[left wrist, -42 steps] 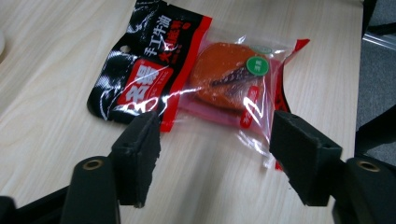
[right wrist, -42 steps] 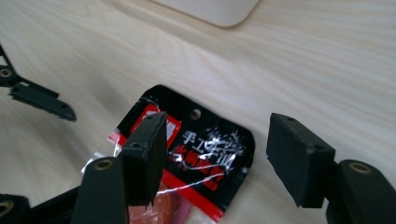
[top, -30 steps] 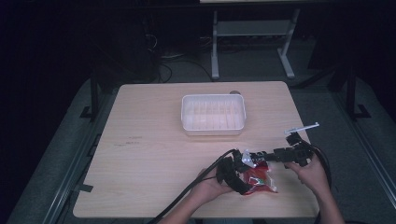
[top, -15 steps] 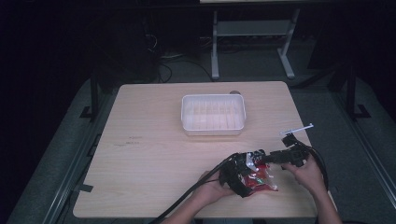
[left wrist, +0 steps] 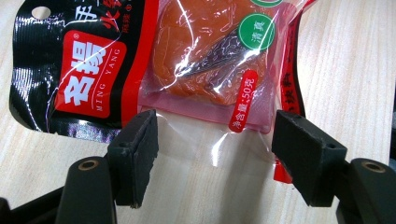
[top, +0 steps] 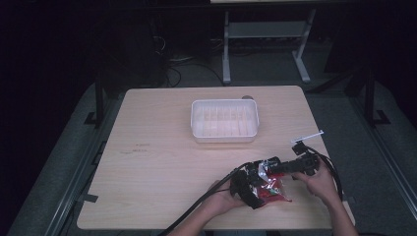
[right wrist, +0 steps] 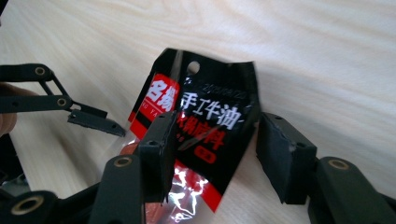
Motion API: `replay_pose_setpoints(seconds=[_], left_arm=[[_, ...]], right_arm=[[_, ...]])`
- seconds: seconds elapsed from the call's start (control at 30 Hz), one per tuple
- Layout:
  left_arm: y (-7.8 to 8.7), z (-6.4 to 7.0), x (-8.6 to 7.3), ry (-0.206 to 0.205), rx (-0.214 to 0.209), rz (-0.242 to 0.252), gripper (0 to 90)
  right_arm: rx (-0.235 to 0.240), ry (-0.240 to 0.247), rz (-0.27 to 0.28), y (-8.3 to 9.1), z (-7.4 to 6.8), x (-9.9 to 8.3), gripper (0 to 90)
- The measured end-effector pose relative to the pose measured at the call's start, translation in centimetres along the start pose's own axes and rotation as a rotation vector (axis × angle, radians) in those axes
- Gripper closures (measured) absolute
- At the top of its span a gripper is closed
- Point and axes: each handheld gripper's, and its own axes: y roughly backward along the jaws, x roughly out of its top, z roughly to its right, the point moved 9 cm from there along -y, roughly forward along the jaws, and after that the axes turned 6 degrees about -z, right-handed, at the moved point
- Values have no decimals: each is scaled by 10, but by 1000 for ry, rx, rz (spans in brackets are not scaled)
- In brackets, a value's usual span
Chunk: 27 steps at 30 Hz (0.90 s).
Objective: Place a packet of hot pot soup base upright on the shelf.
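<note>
My left gripper (left wrist: pixel 215 158) has its fingers (left wrist: pixel 135 154) spread wide either side of the clear sealed edge of the snack packet (left wrist: pixel 187 60), gripping nothing. My right gripper's (right wrist: pixel 215 158) fingers (right wrist: pixel 159 154) also stand apart around the packet's black printed end, not pinching it as far as I can tell. The packet lies at the lower right of the worktop (top: pixel 157 162). I judge it light, floppy and slick; the flat seal is the best place to hold. One packet, one white tray (top: pixel 224 121) near centre.
</note>
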Motion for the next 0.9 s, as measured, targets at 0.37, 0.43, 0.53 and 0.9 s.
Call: replay_pose_setpoints(seconds=[0.37,0.43,0.53,0.9], left_arm=[[0,0,0,-12,6,-3,318],[0,0,-1,-8,5,-6,318],[1,-1,-2,-2,3,-12,318],[8,-1,-7,1,1,29,311]], right_arm=[[59,-21,-22,-6,-6,-2,690],[56,-19,-25,-6,-7,-2,751],[62,-14,-19,-5,-9,-2,829],[99,-14,23,5,-14,-5,889]])
